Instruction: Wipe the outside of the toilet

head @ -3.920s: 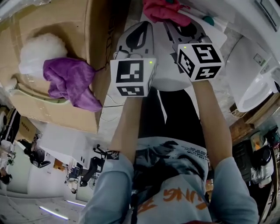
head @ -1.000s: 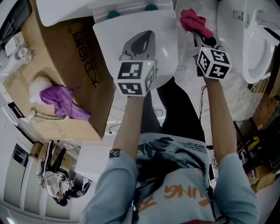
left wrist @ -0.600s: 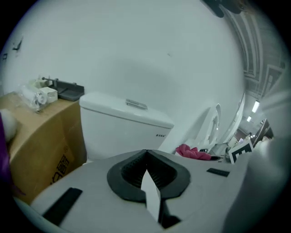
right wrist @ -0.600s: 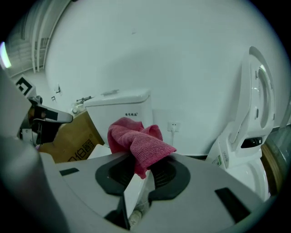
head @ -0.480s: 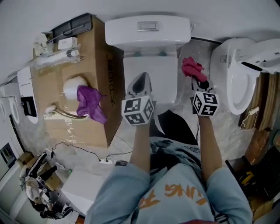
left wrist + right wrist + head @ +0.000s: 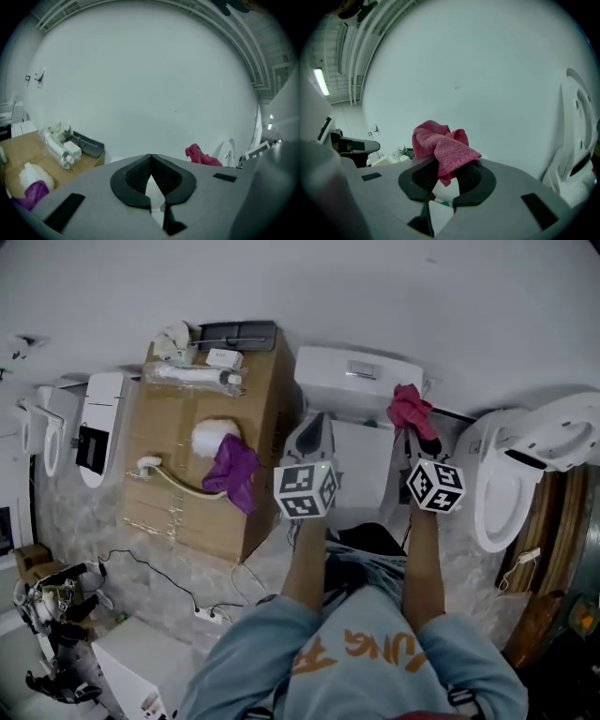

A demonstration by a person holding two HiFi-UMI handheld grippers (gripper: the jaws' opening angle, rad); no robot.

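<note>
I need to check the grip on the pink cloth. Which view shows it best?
The right gripper view: the pink cloth sits large in the middle, pinched in the jaws of the right gripper. The head view shows it small, bunched at that gripper's tip near the toilet tank. The left gripper view catches only a bit.

White toilet [image 6: 361, 381]; pink cloth [image 6: 410, 409], ribbed knit; purple cloth [image 6: 234, 470]; brown cardboard box [image 6: 183, 512]; pale grey wall [image 6: 375, 287]; mottled grey-white floor [image 6: 84, 521]; light blue shirt [image 6: 262, 652], orange lettering.
</note>
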